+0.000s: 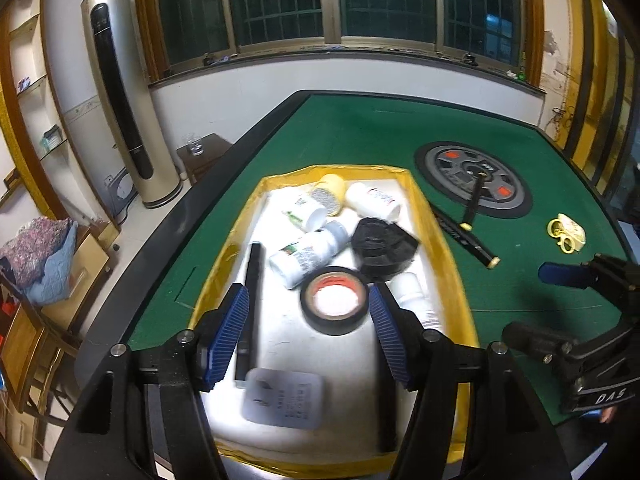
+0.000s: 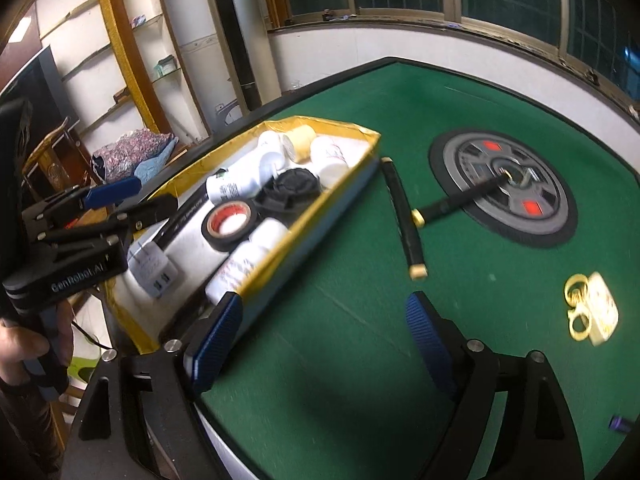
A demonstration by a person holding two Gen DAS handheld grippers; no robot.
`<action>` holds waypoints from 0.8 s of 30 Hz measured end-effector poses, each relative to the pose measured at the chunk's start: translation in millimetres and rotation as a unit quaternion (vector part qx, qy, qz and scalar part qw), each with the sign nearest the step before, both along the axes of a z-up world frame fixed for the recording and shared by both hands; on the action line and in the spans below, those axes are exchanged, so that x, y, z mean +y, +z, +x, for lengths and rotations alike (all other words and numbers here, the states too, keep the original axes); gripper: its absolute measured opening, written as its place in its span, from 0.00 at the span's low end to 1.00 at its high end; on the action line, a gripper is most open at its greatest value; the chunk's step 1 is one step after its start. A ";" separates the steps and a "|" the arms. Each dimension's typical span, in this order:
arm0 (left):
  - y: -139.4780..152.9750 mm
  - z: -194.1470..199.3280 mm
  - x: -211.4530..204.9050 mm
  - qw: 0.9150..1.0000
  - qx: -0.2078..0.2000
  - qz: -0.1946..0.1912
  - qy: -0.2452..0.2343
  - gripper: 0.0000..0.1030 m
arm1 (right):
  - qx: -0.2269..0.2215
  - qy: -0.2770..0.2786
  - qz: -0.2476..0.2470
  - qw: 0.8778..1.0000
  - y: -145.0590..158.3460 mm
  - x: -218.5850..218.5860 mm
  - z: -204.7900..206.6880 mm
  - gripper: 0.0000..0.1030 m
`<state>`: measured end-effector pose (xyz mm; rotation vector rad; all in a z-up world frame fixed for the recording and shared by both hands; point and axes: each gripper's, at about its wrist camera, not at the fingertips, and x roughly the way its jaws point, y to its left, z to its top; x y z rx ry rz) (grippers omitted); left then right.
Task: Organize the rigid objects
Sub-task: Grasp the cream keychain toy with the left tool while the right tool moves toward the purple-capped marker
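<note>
A yellow-rimmed white tray (image 1: 444,236) (image 2: 340,178) on the green table holds several white bottles (image 1: 306,252), a black tape roll (image 1: 335,306) (image 2: 229,225), a black round part (image 1: 382,248), a black stick (image 1: 250,304) and a white adapter (image 1: 282,400). My left gripper (image 1: 308,336) is open and empty above the tray, near the tape roll. My right gripper (image 2: 324,344) is open and empty over the green felt, right of the tray. Two black sticks with gold ends (image 2: 406,224) (image 1: 468,236) and a yellow-and-cream small object (image 2: 592,312) (image 1: 566,232) lie on the felt.
A round grey and black disc (image 1: 472,180) (image 2: 504,188) is set in the table's middle. A small purple object (image 2: 620,424) lies at the right edge. The table's black rim (image 1: 224,168) runs along the left; shelves and a tower air conditioner (image 1: 120,92) stand beyond.
</note>
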<state>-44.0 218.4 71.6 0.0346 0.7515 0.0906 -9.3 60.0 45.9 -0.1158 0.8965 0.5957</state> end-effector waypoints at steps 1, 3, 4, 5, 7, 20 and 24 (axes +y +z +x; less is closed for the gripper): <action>2.4 -0.8 -6.3 1.000 -0.001 -0.001 -0.007 0.63 | 0.001 -0.004 0.004 1.000 -1.5 -5.4 -2.8 0.83; 8.1 -0.3 -22.3 1.000 -0.003 -0.002 -0.028 0.70 | 0.005 -0.017 0.009 1.000 -6.8 -19.8 -8.1 0.83; 9.9 -0.4 -30.2 0.999 -0.004 -0.003 -0.038 0.71 | 0.007 -0.027 0.010 1.000 -9.6 -28.4 -10.3 0.83; 11.9 0.6 -39.6 0.999 -0.004 -0.003 -0.050 0.71 | 0.008 -0.035 0.012 0.999 -10.8 -35.9 -12.1 0.83; 14.4 3.7 -59.3 0.997 -0.002 0.001 -0.075 0.71 | 0.009 -0.053 0.016 0.998 -13.5 -53.0 -15.3 0.83; 3.6 19.2 -166.7 0.983 0.024 0.014 -0.183 0.71 | 0.012 -0.184 0.026 0.983 -15.5 -169.3 -40.8 0.86; 1.5 23.5 -191.6 0.978 0.030 0.017 -0.204 0.71 | 0.009 -0.221 0.028 0.975 -15.2 -202.1 -50.8 0.86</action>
